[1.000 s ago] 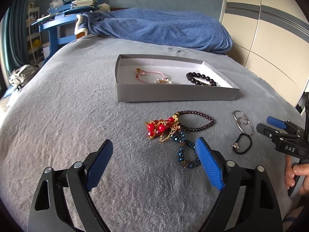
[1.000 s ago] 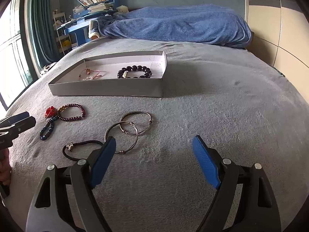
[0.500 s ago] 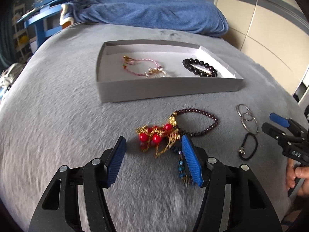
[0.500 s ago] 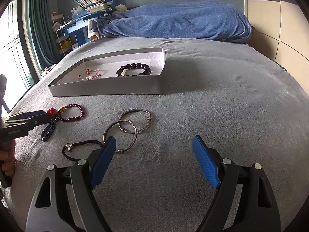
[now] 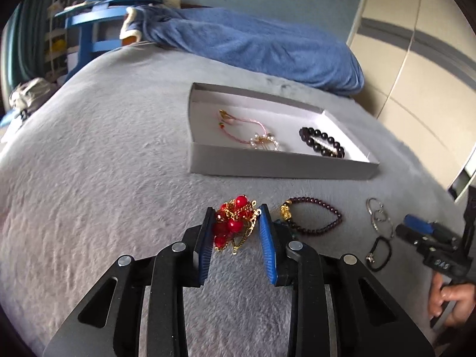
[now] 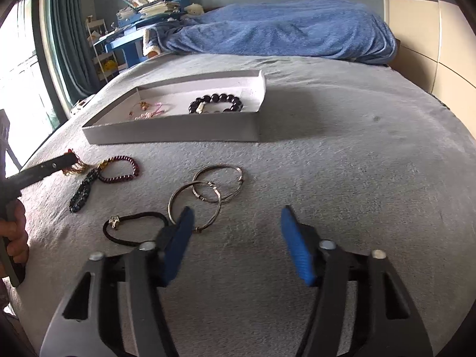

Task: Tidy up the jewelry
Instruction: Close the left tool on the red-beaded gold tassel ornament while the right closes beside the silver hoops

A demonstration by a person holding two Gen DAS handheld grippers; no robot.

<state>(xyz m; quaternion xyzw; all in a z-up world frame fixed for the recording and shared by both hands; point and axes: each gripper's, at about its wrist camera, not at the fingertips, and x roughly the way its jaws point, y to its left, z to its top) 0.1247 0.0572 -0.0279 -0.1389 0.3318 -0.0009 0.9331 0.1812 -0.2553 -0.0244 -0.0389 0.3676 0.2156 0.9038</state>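
A red-bead and gold-chain piece [image 5: 233, 226] lies on the grey bed cover. My left gripper [image 5: 235, 217] has it between its blue pads, which touch it on both sides as the jaws close. Beside it are a dark purple bead bracelet [image 5: 315, 217], silver rings [image 5: 377, 217] and a black hair tie [image 5: 379, 253]. A blue bead bracelet [image 6: 81, 192] shows in the right wrist view. My right gripper [image 6: 237, 209] hovers by the silver rings [image 6: 208, 190], its jaws closing on nothing. The grey box [image 5: 267, 163] holds a pink cord bracelet [image 5: 244, 131] and a black bead bracelet [image 5: 322, 142].
A blue blanket [image 5: 267, 47] lies bunched at the far end of the bed. A blue desk with books [image 5: 89, 29] stands at the back left, a wardrobe [image 5: 416, 74] on the right. A person's hand [image 5: 449, 297] holds the right gripper's handle.
My left gripper has moved forward over the red and gold piece and its jaws have narrowed around it. The right gripper has stayed in place with its jaws narrowing.
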